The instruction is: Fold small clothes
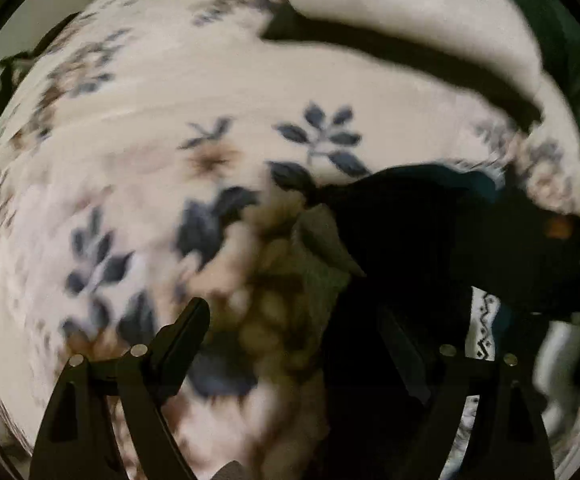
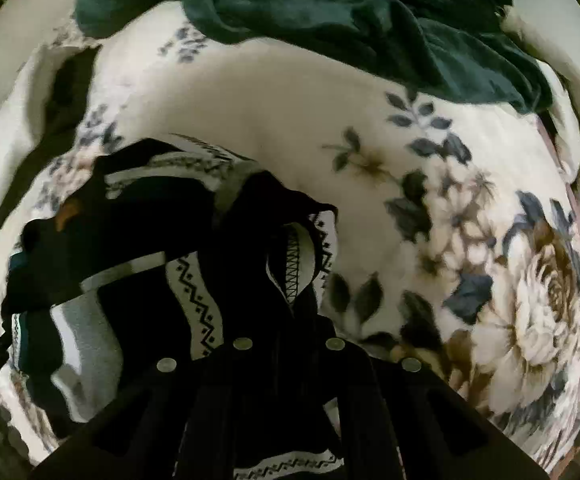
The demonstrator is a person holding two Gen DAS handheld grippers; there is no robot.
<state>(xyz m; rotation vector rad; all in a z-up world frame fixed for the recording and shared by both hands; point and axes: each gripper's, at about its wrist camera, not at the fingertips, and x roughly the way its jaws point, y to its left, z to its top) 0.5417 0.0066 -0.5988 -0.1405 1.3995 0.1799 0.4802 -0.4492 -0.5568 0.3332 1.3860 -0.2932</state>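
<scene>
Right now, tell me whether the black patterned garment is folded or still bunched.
Bunched, not folded. The black patterned garment lies crumpled in uneven ridges on the floral blanket, its zigzag trim twisting several ways. The right gripper appears shut on it.

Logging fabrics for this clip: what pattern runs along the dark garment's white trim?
A black zigzag with small diamonds on the dark garment, clearest from the right wrist.

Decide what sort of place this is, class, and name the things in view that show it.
Probably a bedroom, on a bed: a plush floral blanket covers the whole soft surface, a crumpled dark green blanket lies beyond it, and a black patterned garment waits for folding.
</scene>
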